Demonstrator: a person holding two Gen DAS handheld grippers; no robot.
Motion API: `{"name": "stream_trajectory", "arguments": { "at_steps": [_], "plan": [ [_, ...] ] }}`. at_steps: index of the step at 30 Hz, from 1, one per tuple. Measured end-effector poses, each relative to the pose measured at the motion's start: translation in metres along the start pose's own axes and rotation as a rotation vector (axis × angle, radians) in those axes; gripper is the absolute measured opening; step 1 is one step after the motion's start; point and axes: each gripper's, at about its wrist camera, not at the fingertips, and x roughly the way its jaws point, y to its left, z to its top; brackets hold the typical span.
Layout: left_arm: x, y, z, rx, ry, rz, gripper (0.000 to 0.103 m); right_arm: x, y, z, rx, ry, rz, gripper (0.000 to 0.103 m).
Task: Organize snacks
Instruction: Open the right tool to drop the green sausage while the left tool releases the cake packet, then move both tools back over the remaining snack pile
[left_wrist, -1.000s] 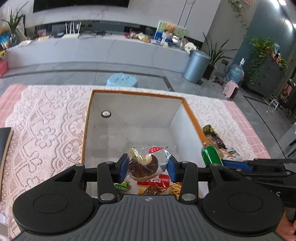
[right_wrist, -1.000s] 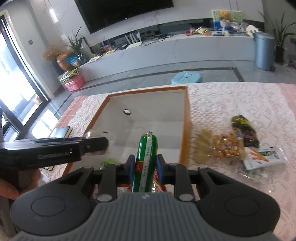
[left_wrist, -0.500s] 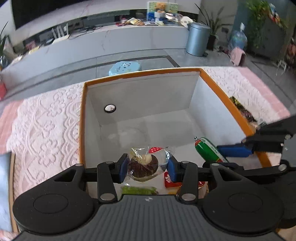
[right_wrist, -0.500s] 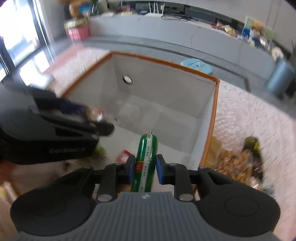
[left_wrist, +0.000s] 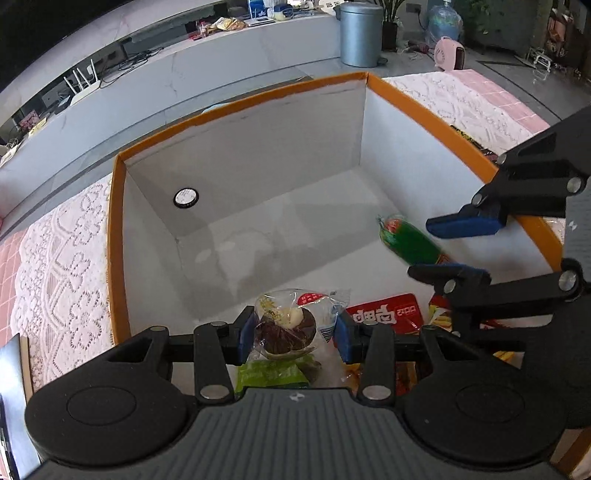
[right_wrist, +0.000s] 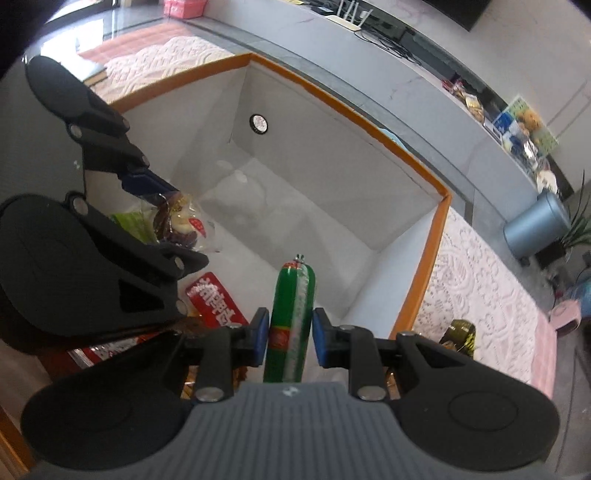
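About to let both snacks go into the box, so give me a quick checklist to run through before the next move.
1. Left gripper holds the wrapped chocolate cake: ok, pads press on its wrapper.
2. Right gripper holds the green sausage: ok, clamped between the pads.
3. Both snacks are inside the rim of the orange-edged box: ok.
4. Free floor in the box to drop onto: ok, the far half is bare; red packet and others lie at the near end.
5. Grippers clear of each other: ok, apart in both views.
6. Snacks low enough to drop gently: cannot tell.
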Motion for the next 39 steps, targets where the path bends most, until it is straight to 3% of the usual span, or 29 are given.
{"name": "stream_trajectory", "arguments": {
  "at_steps": [11,15,27,32,39],
  "plan": [
    [-0.001,0.000,0.001,0.002,0.002,0.001,0.056,0.000,0.001,0.002,-0.018,0.002,-0.010,0.021],
    [0.000,0.001,0.001,0.005,0.001,-0.001,0.058,-0.002,0.002,0.002,-0.012,-0.005,-0.009,0.032],
    [-0.016,-0.004,-0.001,0.014,-0.030,0.032,0.059,-0.010,0.001,0.002,0.002,-0.024,-0.018,0.035],
    [-0.034,-0.003,-0.004,-0.027,-0.070,0.065,0.066,-0.026,-0.002,0.000,0.029,-0.063,-0.028,0.035],
    [-0.066,-0.002,-0.014,-0.134,-0.146,0.099,0.067,-0.066,-0.013,-0.011,0.140,-0.173,-0.036,0.035]
  ]
}}
